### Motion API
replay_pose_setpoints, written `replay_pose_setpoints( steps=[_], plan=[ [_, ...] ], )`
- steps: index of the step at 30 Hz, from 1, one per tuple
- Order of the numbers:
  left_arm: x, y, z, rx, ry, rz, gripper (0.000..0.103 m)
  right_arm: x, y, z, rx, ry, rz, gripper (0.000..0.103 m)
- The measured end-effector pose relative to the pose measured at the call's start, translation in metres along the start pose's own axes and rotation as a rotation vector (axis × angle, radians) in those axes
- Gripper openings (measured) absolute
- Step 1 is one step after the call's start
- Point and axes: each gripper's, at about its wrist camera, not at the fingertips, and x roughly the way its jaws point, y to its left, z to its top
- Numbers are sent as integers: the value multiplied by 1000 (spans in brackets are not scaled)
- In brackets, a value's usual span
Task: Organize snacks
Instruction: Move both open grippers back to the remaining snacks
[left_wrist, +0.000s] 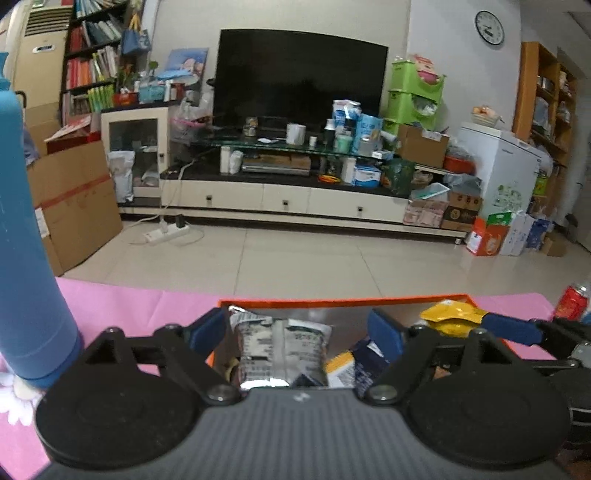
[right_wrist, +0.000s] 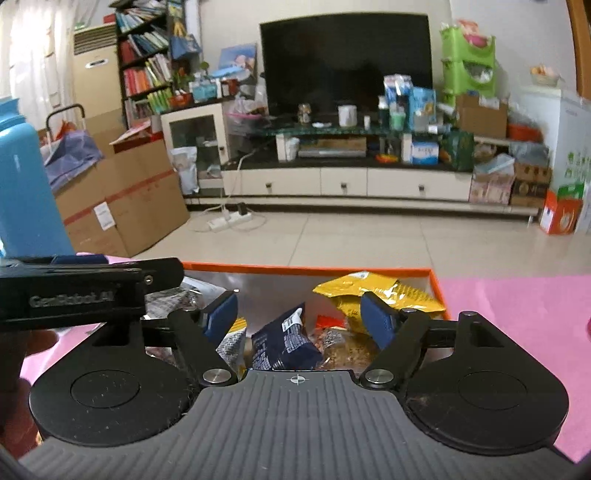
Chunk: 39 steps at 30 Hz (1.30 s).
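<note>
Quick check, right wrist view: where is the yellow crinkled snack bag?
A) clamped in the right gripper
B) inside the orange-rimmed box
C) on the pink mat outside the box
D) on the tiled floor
B: the yellow crinkled snack bag lies inside the orange-rimmed box, against its far right corner; the right gripper stands open, its pads pressing on nothing.

Left tool (left_wrist: 297, 332) open above silver packet (left_wrist: 282, 350) in orange box (left_wrist: 332, 303).

Pink-covered table (right_wrist: 517, 306) under everything. Resting on it: orange-rimmed box (right_wrist: 303, 270) at centre, blue bottle (left_wrist: 26, 236) standing upright at 9 o'clock from the box, red can (left_wrist: 572, 304) at 3 o'clock, well apart from it. White flower print on the cover by the bottle's base.
</note>
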Motion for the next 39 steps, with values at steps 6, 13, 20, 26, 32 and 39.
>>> replay_pose_setpoints(
  steps=[6, 13, 20, 26, 32, 39],
  plan=[
    [-53, 12, -18, 6, 30, -30, 82, -65, -17, -18, 43, -37, 11, 75],
    [-109, 39, -111, -21, 219, -25, 83, -142, -65, -98, 185, 52, -10, 81],
    [-149, 62, -186, -60, 354, 1, 83, -180, -113, -165, 407, 148, 16, 81],
    [-148, 50, -199, -83, 377, -58, 83, -182, -109, -183, 386, 195, 55, 81],
    [-136, 1, -186, 60, 329, -133, 83, -167, -64, -176, 220, 223, 103, 81],
    [-102, -23, -183, 143, 344, -105, 83, -157, -51, -171, 186, 246, 106, 81]
  ],
)
